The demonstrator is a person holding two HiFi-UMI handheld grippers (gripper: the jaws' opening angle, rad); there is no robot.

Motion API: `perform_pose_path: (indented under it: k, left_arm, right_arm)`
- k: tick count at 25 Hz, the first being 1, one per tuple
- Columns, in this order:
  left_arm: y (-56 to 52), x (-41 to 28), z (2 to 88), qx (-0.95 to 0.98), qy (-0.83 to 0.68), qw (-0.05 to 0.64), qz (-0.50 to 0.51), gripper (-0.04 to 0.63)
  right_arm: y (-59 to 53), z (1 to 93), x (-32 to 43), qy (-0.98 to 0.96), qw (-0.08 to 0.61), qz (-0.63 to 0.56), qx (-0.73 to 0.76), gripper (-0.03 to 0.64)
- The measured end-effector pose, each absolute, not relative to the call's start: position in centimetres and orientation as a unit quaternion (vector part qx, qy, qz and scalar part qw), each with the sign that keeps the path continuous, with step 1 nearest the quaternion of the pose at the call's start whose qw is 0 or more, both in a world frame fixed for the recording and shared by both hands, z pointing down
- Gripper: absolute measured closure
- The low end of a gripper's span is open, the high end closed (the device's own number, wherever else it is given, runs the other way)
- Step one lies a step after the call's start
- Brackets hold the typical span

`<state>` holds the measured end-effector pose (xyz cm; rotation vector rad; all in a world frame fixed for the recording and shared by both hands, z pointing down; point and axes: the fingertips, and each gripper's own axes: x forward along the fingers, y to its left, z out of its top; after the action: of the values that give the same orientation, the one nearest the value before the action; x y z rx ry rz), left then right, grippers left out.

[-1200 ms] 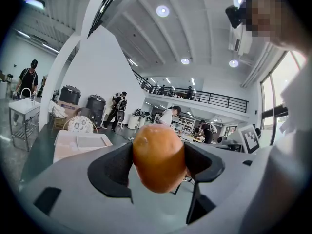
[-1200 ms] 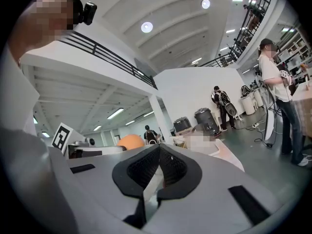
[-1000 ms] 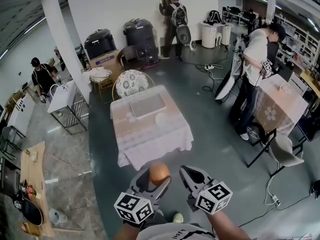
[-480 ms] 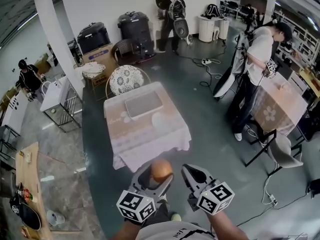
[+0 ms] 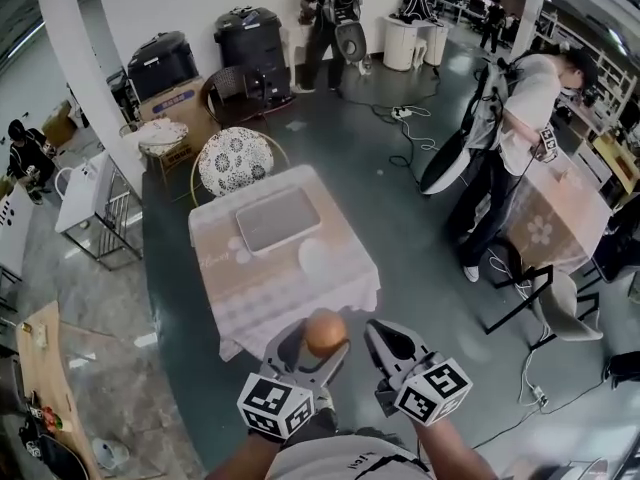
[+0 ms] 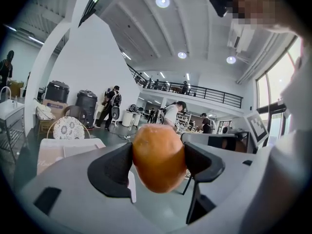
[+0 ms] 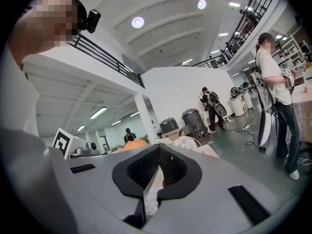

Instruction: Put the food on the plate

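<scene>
One item in hand: the left gripper (image 5: 316, 346) is clamped on a round orange-brown food piece (image 6: 158, 157), with a pad on each side at its widest part. The right gripper (image 7: 158, 168) is pressed together with nothing between its jaws. The white plate (image 5: 318, 258) sits on the cloth-covered table (image 5: 240, 288), just beside a grey tray (image 5: 277, 219), and the food is well apart from it. My judgement: carry phase. I should approach the table's near edge squarely, hold the squeeze steady, and bring the food low over the plate's middle before letting go, because a round piece will likely roll. Right gripper kept clear.
</scene>
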<state>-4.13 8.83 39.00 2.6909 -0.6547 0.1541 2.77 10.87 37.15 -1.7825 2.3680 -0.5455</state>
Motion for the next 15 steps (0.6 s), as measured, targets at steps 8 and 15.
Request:
perform_pose_path:
  k: [8, 15]
  left_arm:
    - [2.8, -2.5, 39.8, 0.956, -0.222, 0.181, 0.063, 0.264]
    - [-1.7, -1.3, 41.1, 0.949, -0.246, 0.184, 0.073, 0.264]
  right_arm:
    - [5.5, 37.5, 3.8, 0.774, 0.056, -0.191, -0.601, 0.601]
    - [0.6, 37.8, 5.5, 0.783, 0.053, -0.195, -0.588, 0.601]
